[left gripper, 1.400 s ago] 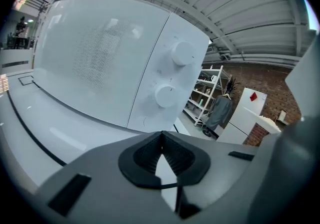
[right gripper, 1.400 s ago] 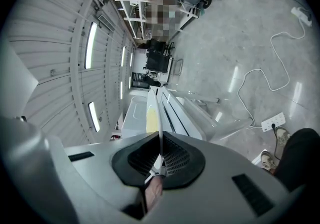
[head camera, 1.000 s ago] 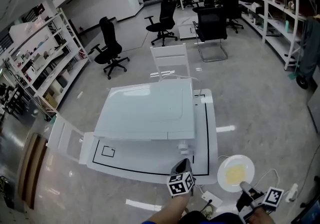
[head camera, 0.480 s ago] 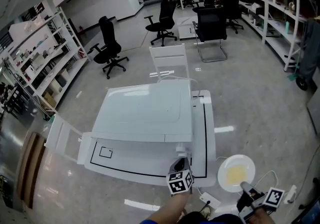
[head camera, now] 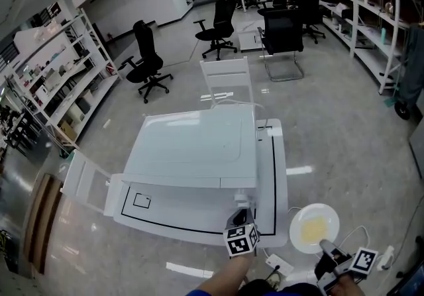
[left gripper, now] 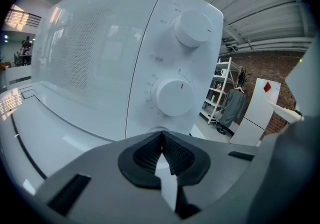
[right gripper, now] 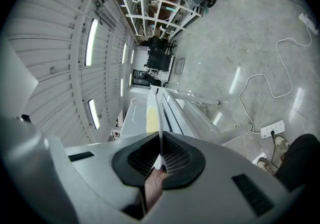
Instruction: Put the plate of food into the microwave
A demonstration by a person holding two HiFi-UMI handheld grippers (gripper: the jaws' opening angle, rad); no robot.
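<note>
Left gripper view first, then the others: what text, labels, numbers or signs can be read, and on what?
No text can be read.
Microwave panel: small grey labels by the upper knob and above the lower knob, too blurred.
Lower knob's scale: too small to read.
White cabinet: red sign, illegible.
Marker cubes: square patterns only, no letters.

Microwave door (left gripper: pixel 85 50) shut flush, barring the cavity; open floor (head camera: pixel 344 132) lies right of the table (head camera: pixel 281 175).
</note>
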